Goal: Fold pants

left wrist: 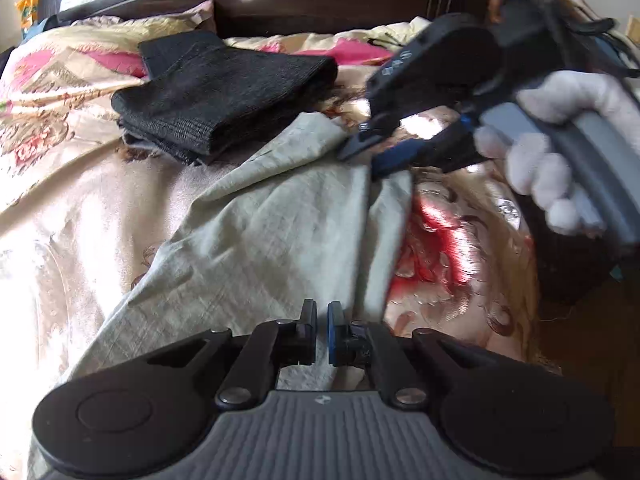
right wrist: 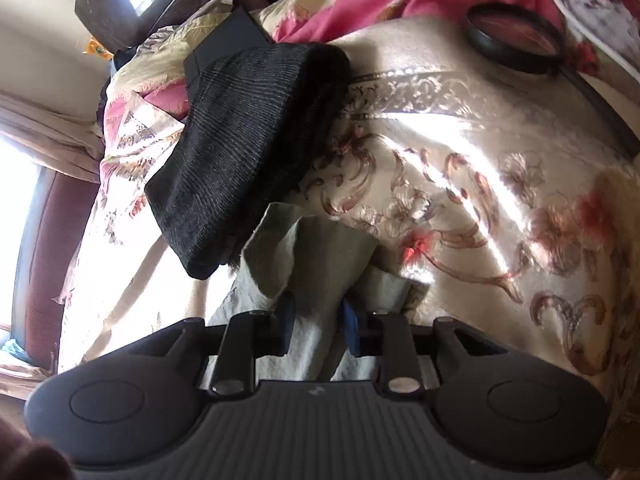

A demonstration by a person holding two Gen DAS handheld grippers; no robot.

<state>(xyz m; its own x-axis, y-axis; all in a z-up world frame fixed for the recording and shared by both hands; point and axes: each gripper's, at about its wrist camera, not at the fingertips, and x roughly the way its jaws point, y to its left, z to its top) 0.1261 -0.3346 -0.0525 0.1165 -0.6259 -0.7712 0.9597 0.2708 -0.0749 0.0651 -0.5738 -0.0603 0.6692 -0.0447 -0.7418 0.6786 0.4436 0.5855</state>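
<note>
The pale green pants (left wrist: 248, 240) lie spread on the flowered bed cover (left wrist: 80, 200) through the middle of the frame, below the folded black cloth (left wrist: 224, 92) at upper left. The left tool (left wrist: 322, 334) is nearly closed with only a slit between its pads, nothing gripped. The right tool (right wrist: 318, 328) stands partly open with a pants fold loose between its jaws

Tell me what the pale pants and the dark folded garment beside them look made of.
Pale pants: likely thin woven cotton or linen, matte, with fine crinkles and visible weave. Dark folded garment: probably a thick knit, matte charcoal, with fine ribbed lines across it.
</note>
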